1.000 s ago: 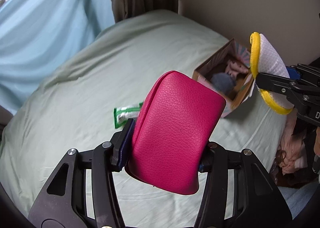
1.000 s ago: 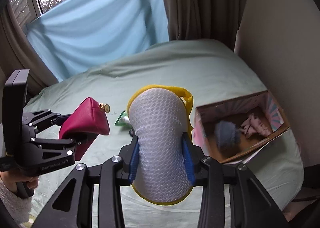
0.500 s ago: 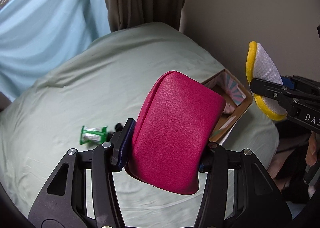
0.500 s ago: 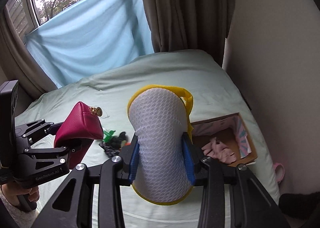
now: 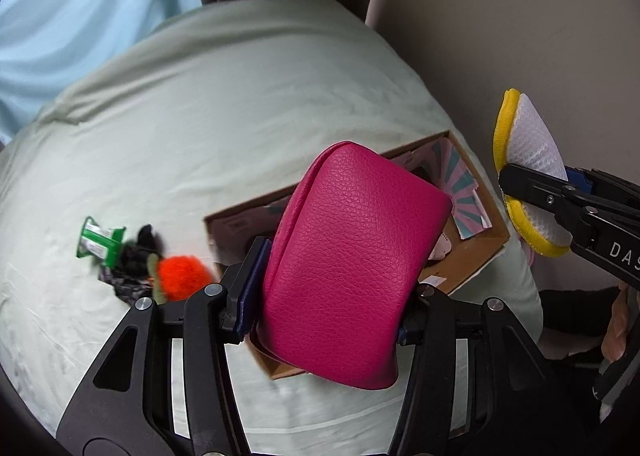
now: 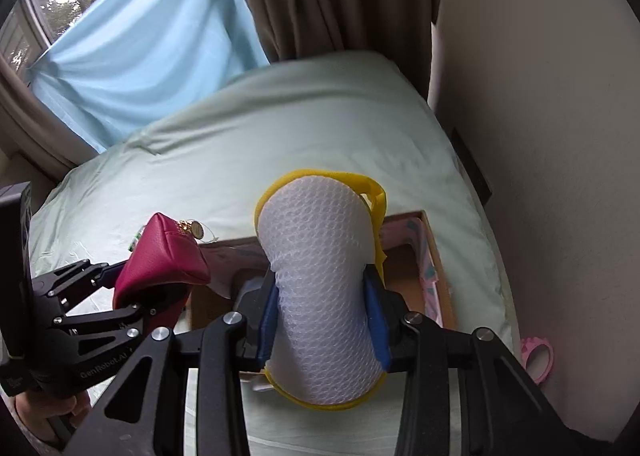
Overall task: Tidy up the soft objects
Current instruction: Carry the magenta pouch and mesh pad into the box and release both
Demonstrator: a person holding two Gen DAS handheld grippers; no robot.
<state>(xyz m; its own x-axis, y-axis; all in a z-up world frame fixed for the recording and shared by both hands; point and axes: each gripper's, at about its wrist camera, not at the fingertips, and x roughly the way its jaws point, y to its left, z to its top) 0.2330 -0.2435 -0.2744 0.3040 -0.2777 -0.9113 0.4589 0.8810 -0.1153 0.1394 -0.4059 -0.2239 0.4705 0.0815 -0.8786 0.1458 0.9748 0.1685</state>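
Left hand-held gripper [image 5: 328, 288] pinches a magenta leather pouch [image 5: 352, 268], right hand-held gripper [image 6: 320, 320] a yellow-trimmed white mesh sponge [image 6: 320, 296], both poised over the open cardboard box [image 6: 432, 256] for dropping in.

both tongs, left [image 5: 328, 296] and right [image 6: 324, 320], are clamped tight (each on something soft), held side by side.

Magenta leather pouch [image 5: 352, 256] upright, yellow-edged white mesh sponge [image 6: 324, 288], above open cardboard box [image 5: 476, 256]

Magenta pebbled pouch [image 5: 352, 256], white mesh sponge [image 6: 324, 296] edged yellow, brown box [image 5: 476, 252] with pink-and-teal striped lining.
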